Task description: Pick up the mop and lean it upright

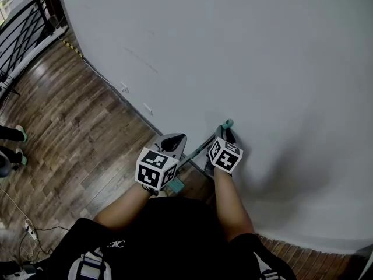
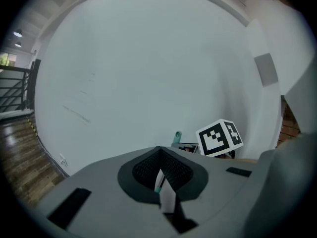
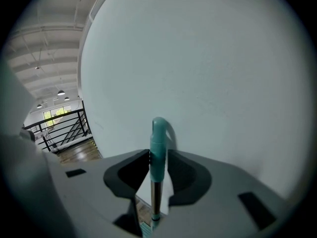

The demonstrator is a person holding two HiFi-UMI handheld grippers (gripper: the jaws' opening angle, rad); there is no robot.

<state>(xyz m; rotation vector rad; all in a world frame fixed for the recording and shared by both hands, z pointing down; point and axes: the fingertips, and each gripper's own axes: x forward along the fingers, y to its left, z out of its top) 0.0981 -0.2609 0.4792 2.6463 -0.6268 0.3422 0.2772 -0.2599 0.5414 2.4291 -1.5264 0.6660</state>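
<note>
The mop stands almost upright against the white wall (image 1: 245, 51), its teal handle tip (image 1: 228, 123) touching the wall and its teal head (image 1: 175, 185) on the floor. My right gripper (image 1: 224, 134) is at the top of the handle. In the right gripper view the teal grip (image 3: 158, 148) rises between the jaws of the right gripper (image 3: 158, 168), which stand open close on either side. My left gripper (image 1: 175, 141) is lower on the pole. In the left gripper view a sliver of pole (image 2: 159, 181) shows in the narrow gap between the nearly closed jaws, and the handle tip (image 2: 177, 136) shows beyond.
Wood plank floor (image 1: 70, 127) runs along the wall's foot. A black railing (image 1: 20, 34) stands at the far left. A person's feet (image 1: 13, 134) are at the left edge. Cables and a power strip (image 1: 29, 232) lie at the lower left. Wall sockets (image 1: 124, 88) sit low on the wall.
</note>
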